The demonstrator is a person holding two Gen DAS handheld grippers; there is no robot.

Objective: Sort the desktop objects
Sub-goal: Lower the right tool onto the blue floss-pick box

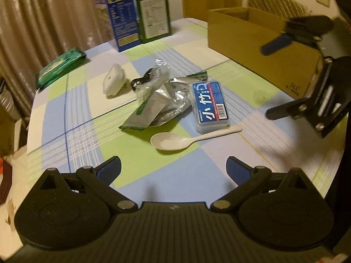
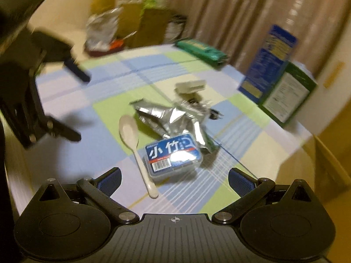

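checked table [image 1: 92, 129]: spoon [image 1: 175, 140], foil pouch [image 1: 158, 107], cardboard box [image 1: 252, 35]

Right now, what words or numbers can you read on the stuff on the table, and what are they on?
"小竹" in big white characters: on the lid of the small blue plastic box beside the white spoon.
Barcode and small print on that lid: too small to read.
Tall blue carton and green carton: printed panels, too small to read.
Cardboard box: small dark mark, unreadable.
Green packet: blurred.

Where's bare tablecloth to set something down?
Free: the near strip between the left tool and the spoon, and the stretch between the foil pouch and the green packet. Crowded: the centre, around the blue box.
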